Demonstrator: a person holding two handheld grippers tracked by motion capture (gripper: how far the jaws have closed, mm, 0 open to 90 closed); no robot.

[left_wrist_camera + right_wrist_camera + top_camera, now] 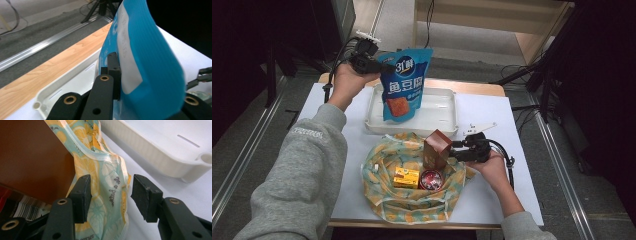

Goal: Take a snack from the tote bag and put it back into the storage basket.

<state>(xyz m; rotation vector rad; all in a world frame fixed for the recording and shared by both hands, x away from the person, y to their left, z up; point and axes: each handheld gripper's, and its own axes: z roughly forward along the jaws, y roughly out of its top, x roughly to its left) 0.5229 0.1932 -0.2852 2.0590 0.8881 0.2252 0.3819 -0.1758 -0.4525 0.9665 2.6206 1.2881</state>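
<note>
A: What's on the left?

B: The left claw (382, 67) is clamped on the upper left edge of a blue snack pouch (403, 82). In the left gripper view, 1 black jaw presses flat on the pouch's (147, 62) side. The pouch hangs upright above the white tray (447, 117) at the back of the counter (492, 190); whether its bottom touches the tray floor, I cannot tell.

A: And in the middle?

B: A fabric bag (412, 200) printed with lemons lies open on the counter, just in front of the tray. Inside lie a yellow box (406, 177) and a round red-lidded tin (430, 179), side by side.

A: And the right?

B: The right claw (453, 150) sits at the bag's right rim, beside a brown box (436, 149) standing upright in the bag. In the right gripper view its 2 jaws stand partly open, with the bag's (110, 187) cloth edge between them and neither pad pressing on it. The brown box (32, 157) is just left of the left jaw.
</note>
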